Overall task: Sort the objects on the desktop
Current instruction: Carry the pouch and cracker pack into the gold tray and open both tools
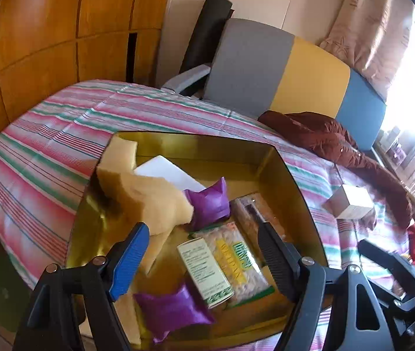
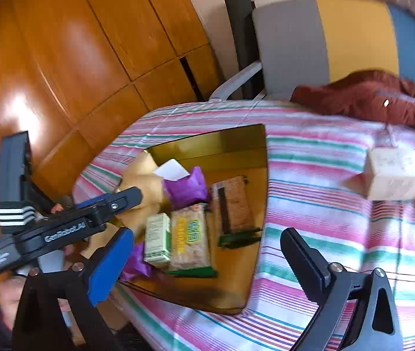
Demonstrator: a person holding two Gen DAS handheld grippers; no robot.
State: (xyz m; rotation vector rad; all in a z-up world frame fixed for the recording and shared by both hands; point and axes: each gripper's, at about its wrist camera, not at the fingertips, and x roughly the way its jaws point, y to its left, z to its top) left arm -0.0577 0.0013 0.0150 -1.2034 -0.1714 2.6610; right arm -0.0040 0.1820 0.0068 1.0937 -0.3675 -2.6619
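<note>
both grippers stand apart and empty: left gripper (image 1: pixel 204 251) above the gold tray (image 1: pixel 292 172) holding packets and sponge, right gripper (image 2: pixel 207 251) near it; a small box (image 2: pixel 394 175) lies far right on the striped cloth (image 2: pixel 309 204).

From where I sit, daylight pours in from the window (image 1: pixel 412 93) on the right of the left wrist view, blown out to pure white there. The wooden wardrobe (image 2: pixel 61 58) carries a soft glare patch in the right wrist view. Both fisheye pictures bend straight lines hard near the edges, with black corners. The right wrist view is smeared by motion, especially the small box (image 2: pixel 394 175) and striped cloth (image 2: pixel 324 204); the gold tray (image 1: pixel 280 181) throws dim reflections.
</note>
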